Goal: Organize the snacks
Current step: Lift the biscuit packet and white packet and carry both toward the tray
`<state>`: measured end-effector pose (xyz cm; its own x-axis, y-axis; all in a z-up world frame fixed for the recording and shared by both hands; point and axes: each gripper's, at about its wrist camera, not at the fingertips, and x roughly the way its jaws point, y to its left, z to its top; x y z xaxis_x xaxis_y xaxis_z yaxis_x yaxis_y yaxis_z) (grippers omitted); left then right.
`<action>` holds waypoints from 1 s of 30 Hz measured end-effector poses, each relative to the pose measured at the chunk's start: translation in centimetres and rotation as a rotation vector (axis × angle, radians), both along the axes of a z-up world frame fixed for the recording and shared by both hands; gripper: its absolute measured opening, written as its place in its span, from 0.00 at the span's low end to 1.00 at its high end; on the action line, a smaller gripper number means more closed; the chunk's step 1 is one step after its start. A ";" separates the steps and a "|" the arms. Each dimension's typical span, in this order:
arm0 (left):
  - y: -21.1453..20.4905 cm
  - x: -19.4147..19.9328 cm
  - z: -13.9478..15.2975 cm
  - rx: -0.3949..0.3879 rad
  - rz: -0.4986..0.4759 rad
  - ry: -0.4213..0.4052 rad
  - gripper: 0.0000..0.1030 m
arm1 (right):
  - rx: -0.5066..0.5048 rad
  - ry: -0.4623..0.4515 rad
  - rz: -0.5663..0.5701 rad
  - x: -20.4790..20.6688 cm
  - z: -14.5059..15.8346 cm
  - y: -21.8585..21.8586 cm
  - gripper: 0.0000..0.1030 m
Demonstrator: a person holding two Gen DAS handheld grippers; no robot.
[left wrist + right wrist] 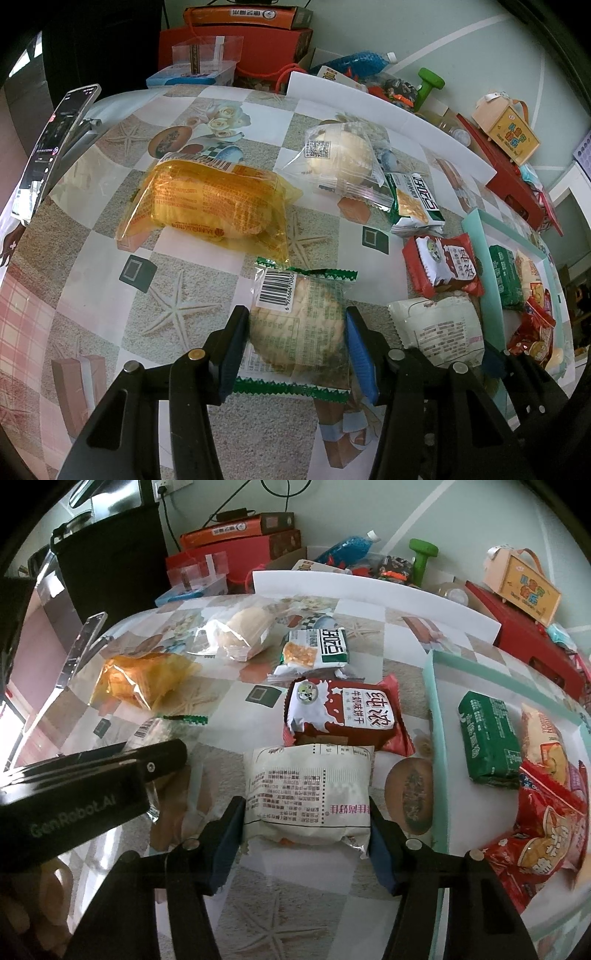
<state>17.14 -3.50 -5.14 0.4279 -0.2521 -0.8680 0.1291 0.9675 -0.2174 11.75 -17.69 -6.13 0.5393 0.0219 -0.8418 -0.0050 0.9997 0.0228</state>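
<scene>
Only right wrist: green packet (489, 736), tray (437, 716)

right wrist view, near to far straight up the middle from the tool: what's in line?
Right tool, closed around the white snack packet → red milk-biscuit packet → green-and-white cracker packet → white board at the table's far edge.

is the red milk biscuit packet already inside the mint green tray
No, the red milk biscuit packet lies on the tablecloth, outside the mint green tray.
</scene>
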 end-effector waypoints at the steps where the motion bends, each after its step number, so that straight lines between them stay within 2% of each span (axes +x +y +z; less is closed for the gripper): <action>1: 0.0 0.0 0.0 0.004 0.000 -0.002 0.52 | 0.001 -0.002 -0.001 0.0 0.1 0.0 0.62; 9: 0.1 0.2 0.4 -0.022 -0.011 -0.002 0.50 | 0.013 -0.037 0.002 -0.4 1.4 -0.1 0.62; 19: 0.2 -0.4 2.8 -0.063 -0.019 -0.066 0.50 | 0.029 -0.103 -0.011 -1.3 3.6 -0.6 0.62; 30: 0.2 -1.4 5.0 -0.097 -0.036 -0.123 0.50 | 0.041 -0.126 -0.026 -1.6 4.6 -1.0 0.62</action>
<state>15.77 -3.31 -0.11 0.5184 -0.3496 -0.7804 0.1950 0.9369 -0.2902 10.18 -18.71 -1.55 0.6412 0.0397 -0.7663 0.0156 0.9978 0.0647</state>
